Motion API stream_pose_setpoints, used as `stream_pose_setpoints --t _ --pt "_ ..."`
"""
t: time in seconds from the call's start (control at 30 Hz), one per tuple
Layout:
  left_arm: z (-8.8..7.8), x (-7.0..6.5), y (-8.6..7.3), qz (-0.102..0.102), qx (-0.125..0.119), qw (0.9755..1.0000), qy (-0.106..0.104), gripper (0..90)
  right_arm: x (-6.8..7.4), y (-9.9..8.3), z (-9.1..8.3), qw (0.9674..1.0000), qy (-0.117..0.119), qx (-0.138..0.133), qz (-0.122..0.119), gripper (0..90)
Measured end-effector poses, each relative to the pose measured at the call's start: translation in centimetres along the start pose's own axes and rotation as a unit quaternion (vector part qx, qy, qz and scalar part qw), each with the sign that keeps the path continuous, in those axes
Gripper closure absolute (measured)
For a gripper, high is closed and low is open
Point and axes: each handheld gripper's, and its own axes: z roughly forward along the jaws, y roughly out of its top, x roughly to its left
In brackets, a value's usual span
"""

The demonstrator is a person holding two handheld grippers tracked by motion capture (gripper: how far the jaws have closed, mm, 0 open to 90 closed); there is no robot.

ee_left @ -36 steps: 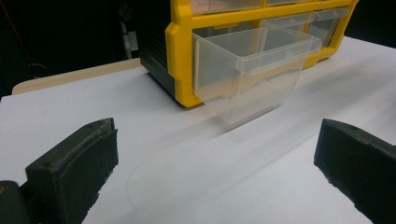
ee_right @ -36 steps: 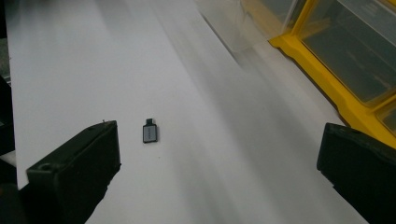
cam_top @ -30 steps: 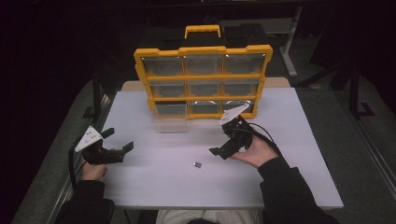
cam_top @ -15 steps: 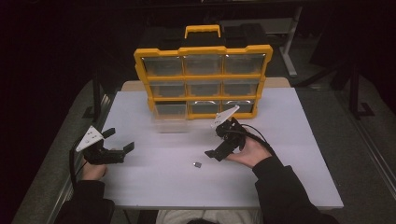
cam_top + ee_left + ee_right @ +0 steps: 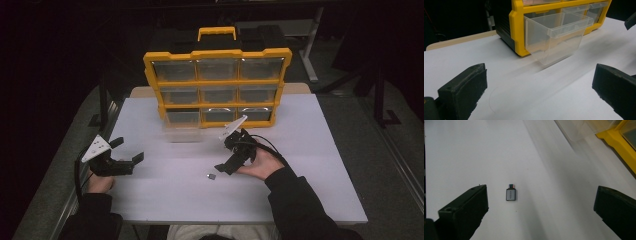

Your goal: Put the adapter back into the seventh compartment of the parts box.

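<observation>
**Both grippers open over white table**

Left gripper (image 5: 127,156): jaws spread wide, empty, at the table's (image 5: 320,150) left edge. Clear drawer (image 5: 555,37): pulled out of the yellow organizer (image 5: 217,82), bottom-left slot. Small grey adapter (image 5: 511,194): flat on the table, between the parted jaws of the right gripper (image 5: 223,167), untouched

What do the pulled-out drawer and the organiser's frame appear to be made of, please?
The drawer looks like clear, glossy plastic: the table and frame show through its thin walls. The frame looks like opaque yellow moulded plastic with a smooth, slightly shiny surface and rounded edges.
</observation>
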Motion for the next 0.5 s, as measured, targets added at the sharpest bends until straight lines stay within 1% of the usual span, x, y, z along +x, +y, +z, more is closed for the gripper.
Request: stream_pose_setpoints --t 0.27,0.5 --pt "0.0 0.0 0.0 -0.001 0.0 1.0 0.0 0.0 0.1 0.1 0.8 0.9999 0.004 0.01 -0.008 0.0" --pt "0.0 0.0 0.0 -0.001 0.0 1.0 0.0 0.0 0.1 0.2 1.4 0.9998 0.009 0.017 -0.008 0.0"
